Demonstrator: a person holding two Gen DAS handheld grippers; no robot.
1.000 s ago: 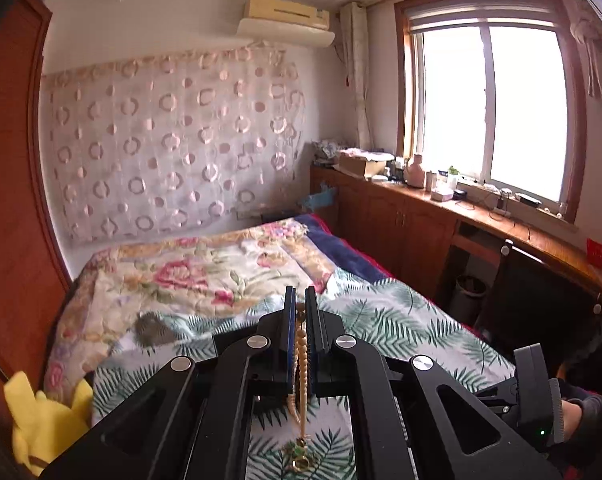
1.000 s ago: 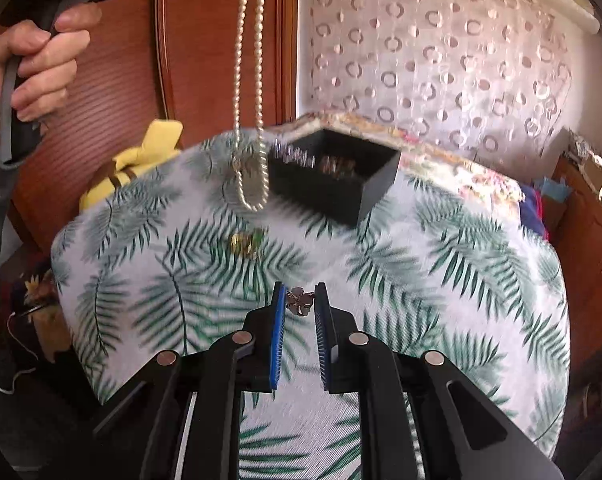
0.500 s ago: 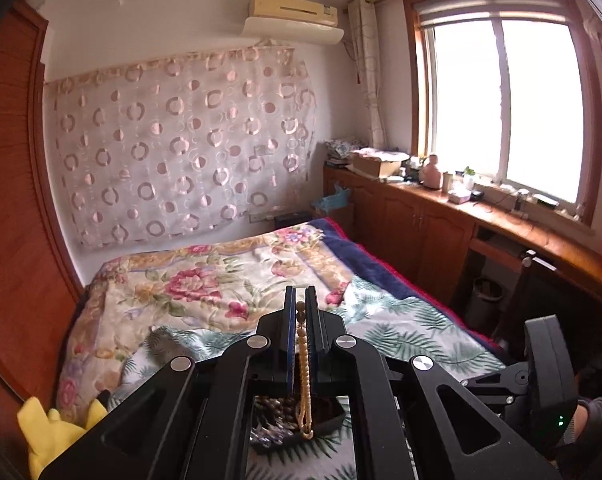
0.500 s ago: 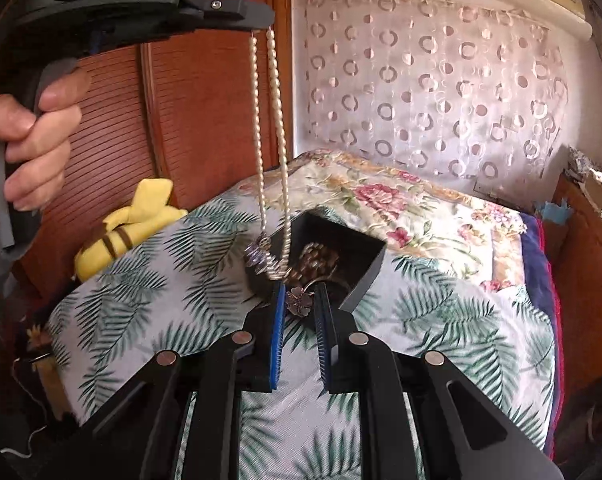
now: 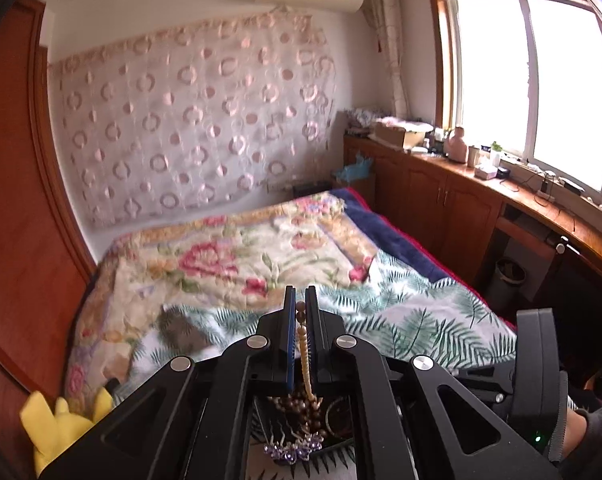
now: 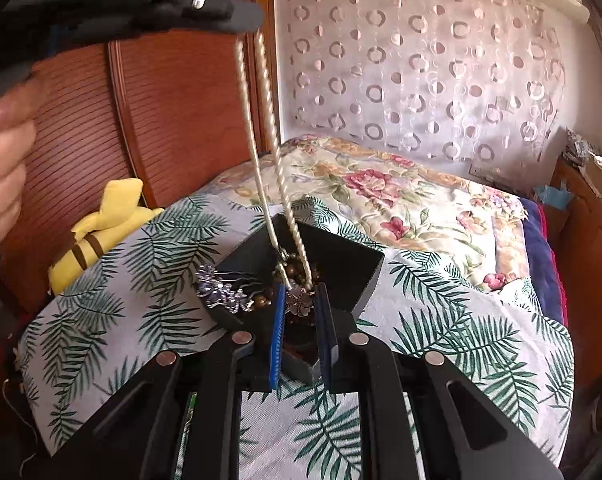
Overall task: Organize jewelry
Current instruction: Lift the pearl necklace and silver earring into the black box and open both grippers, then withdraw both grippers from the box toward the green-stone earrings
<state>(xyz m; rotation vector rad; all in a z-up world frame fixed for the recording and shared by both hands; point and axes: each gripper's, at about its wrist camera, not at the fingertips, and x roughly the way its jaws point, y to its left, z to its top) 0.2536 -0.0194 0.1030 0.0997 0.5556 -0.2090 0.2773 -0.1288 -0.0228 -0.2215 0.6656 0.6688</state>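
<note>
A: A bedroom: a bed under a palm-leaf cloth [image 6: 441,344], a floral quilt [image 6: 381,184] farther back, a curtain with ring patterns [image 5: 189,128] on the far wall, and a window [image 5: 529,76] over wooden cabinets on the right.

B: And the left gripper [image 5: 299,304]?

A: Its jaws are pinched tight on a pearl necklace [image 6: 267,148]. In the left wrist view the beads sit between the blue pads and the strand drops straight down from them. In the right wrist view that gripper [image 6: 245,20] sits high at the upper left, a hand [image 6: 3,168] wrapped round its handle, and the doubled strand hangs down into a black box [image 6: 341,264] on the leaf cloth.

B: Does the lower end touch the box's contents?

A: It reaches in among brown beads [image 5: 301,408] lying in the box; whether it rests on them I cannot tell.

B: The right gripper [image 6: 299,308]?

A: Its jaws are narrowly parted and clamped on a small metal flower-shaped piece [image 6: 299,302], held just over the near part of the box, right beside the necklace's lower end.

B: What else is around the box?

A: A hair comb with purple crystals [image 6: 221,294] hangs over its left rim. Farther left, a yellow plush toy [image 6: 101,224] lies against the wooden headboard.
</note>
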